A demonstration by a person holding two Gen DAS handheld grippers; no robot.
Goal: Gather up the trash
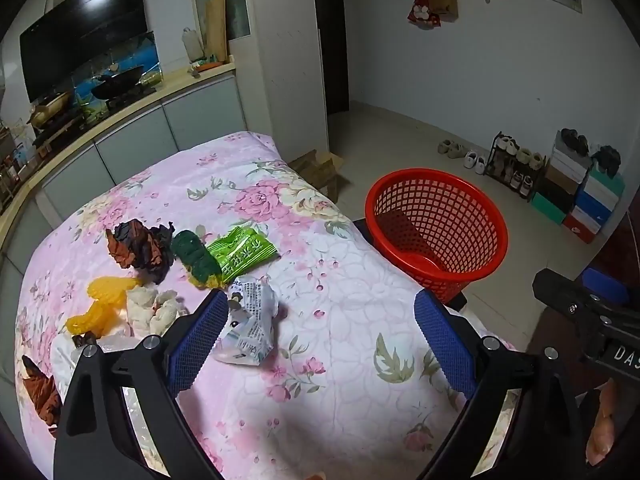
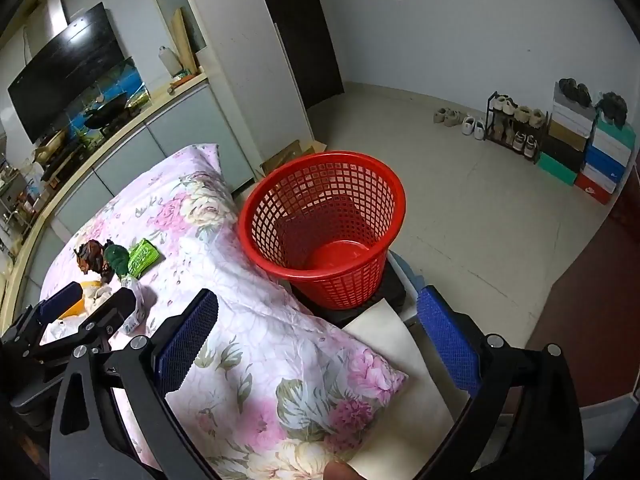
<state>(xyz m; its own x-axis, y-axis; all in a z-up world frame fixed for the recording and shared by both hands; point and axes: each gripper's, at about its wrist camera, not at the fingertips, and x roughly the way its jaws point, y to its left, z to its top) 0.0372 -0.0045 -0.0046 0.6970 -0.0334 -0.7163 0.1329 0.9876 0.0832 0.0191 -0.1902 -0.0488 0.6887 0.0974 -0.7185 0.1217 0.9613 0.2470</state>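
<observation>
The left gripper (image 1: 320, 328), with its 2 blue mesh-padded fingers (image 1: 198, 340), stands spread wide and tilted downward over the pink floral cloth (image 1: 320, 380) that covers the table. Nothing sits between the pads. Just beside the left finger, in the lower middle of the left wrist view, lies a crumpled white printed wrapper (image 1: 252, 328); whether it touches the pad I cannot tell.

Further up and left of it the rest of the trash is gathered in a loose cluster: a bright green snack packet (image 1: 242, 252), a dark green crumpled piece (image 1: 196, 256) touching it, a brown and black crumpled wrapper (image 1: 140, 250), a yellow plastic mesh piece (image 1: 102, 304) and a white crumpled tissue (image 1: 150, 310) next to it. Another brown crumpled scrap (image 1: 40, 392) lies at the lower left edge.

The right gripper (image 2: 318, 334) is likewise spread wide and holds nothing, hanging over the corner of the floral cloth and a bare cream table surface (image 2: 400, 360). In the middle of the right wrist view, the red plastic lattice basket (image 2: 320, 224) stands upright on a dark base just beyond the table corner, with no trash visible inside.

Along the right edge of both views, a low shoe rack (image 2: 514, 132) and stacked coloured shoeboxes (image 2: 592, 152) stand against the white wall.
</observation>
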